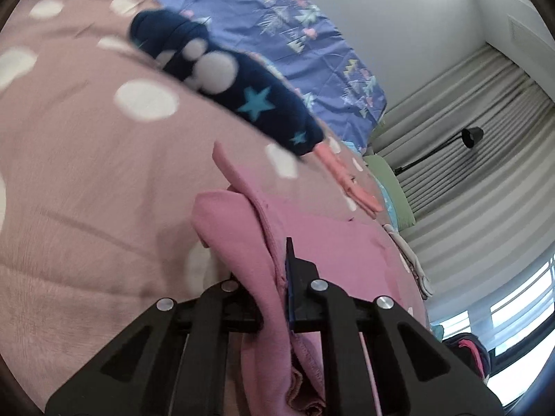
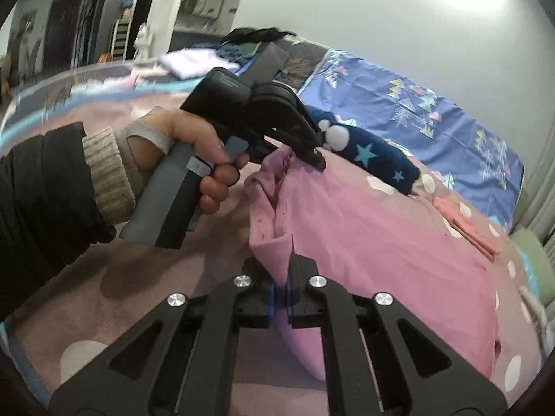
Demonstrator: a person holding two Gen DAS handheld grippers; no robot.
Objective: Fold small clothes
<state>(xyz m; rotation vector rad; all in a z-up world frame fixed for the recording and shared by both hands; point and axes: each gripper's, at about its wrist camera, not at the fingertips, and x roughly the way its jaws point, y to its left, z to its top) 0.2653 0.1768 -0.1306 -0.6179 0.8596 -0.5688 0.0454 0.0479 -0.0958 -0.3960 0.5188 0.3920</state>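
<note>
A small pink shirt (image 2: 374, 242) lies on the pink dotted bedspread (image 2: 104, 312), its collar end raised. My left gripper (image 1: 274, 274) is shut on a bunched fold of the shirt (image 1: 242, 242). It also shows in the right wrist view (image 2: 312, 157), held by a hand and pinching the collar end. My right gripper (image 2: 281, 294) is shut on the near edge of the shirt. The shirt hangs between the two grippers, and its far part rests on the bed.
A dark blue garment with stars (image 1: 242, 93) and a folded salmon-pink item (image 1: 350, 183) lie beyond the shirt on the bedspread (image 1: 69, 173). A blue patterned sheet (image 2: 433, 111) covers the far side. Folded clothes (image 2: 194, 62) sit at the back. Curtains (image 1: 468, 159) and a black lamp (image 1: 470, 137) are beside the bed.
</note>
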